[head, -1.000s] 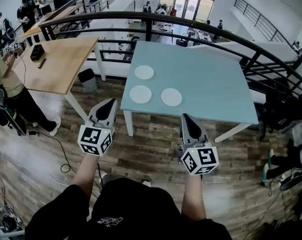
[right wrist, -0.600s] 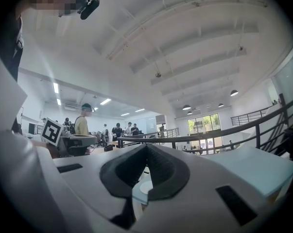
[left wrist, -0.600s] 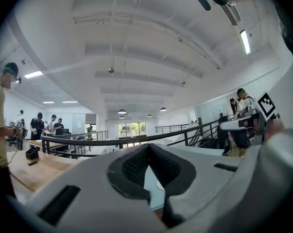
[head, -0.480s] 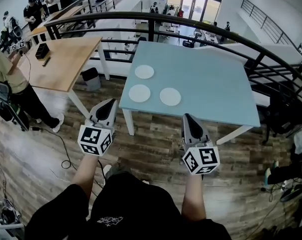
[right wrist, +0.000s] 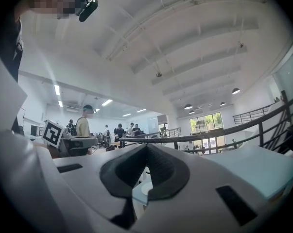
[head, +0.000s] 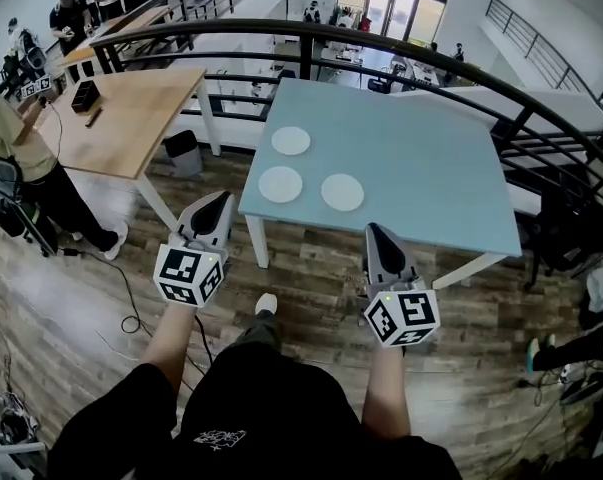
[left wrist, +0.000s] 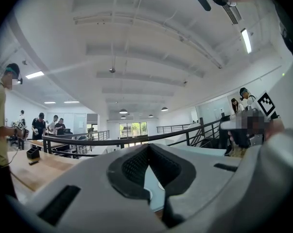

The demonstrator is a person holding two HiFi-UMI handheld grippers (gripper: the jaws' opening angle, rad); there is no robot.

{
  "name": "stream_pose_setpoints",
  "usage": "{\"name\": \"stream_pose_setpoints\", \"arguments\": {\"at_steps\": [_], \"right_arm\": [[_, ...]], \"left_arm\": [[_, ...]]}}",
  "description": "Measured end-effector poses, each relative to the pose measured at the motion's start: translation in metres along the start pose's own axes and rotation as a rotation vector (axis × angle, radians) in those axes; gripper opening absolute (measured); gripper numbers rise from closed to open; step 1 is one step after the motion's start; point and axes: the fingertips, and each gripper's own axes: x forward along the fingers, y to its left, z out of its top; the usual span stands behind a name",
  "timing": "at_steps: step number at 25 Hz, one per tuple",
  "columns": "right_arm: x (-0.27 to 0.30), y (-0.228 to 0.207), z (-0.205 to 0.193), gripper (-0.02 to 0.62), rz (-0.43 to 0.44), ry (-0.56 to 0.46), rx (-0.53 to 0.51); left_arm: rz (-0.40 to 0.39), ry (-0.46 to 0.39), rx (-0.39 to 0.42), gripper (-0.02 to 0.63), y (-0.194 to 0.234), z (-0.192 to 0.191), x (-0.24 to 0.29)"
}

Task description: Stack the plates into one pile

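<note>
Both are held clenched and empty: the left tool and the right tool are carried level over the floor, short of the worktop, so nothing can be gripped yet. On its left part, the far plate, left plate and right plate are seen lying apart, unstacked. A wooden table and a bystander are seen to the left, well aside. The approach is judged unobstructed.

Bright ceiling and window light, strong fisheye bending, dark vignetted corners.
</note>
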Motion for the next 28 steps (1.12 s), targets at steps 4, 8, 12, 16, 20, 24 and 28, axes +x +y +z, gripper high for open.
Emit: {"name": "stream_pose_setpoints", "arguments": {"at_steps": [4, 8, 12, 16, 20, 24, 28], "right_arm": [[0.010, -0.001, -0.005, 0.006, 0.006, 0.004, 0.025], [0.031, -0.014, -0.011, 0.006, -0.012, 0.024, 0.020], [0.064, -0.027, -0.013, 0.006, -0.020, 0.047, -0.011], [0.092, -0.039, -0.010, 0.006, -0.032, 0.053, -0.009], [0.121, -0.060, -0.007, 0.006, -0.051, 0.058, 0.000], [0.153, -0.078, -0.004, 0.006, -0.069, 0.069, -0.002], [0.189, -0.089, -0.007, 0.006, -0.088, 0.076, 0.020]], "left_arm": [[-0.018, 0.012, -0.029, 0.008, 0.006, -0.012, 0.011], [-0.040, 0.014, -0.039, 0.008, 0.015, -0.017, 0.032], [-0.032, 0.003, -0.037, 0.008, 0.033, -0.015, 0.063], [-0.023, 0.019, -0.026, 0.008, 0.049, -0.017, 0.093], [-0.031, 0.026, -0.024, 0.008, 0.064, -0.017, 0.129], [-0.053, 0.033, -0.032, 0.008, 0.082, -0.018, 0.169], [-0.088, 0.045, -0.044, 0.008, 0.102, -0.027, 0.205]]}}
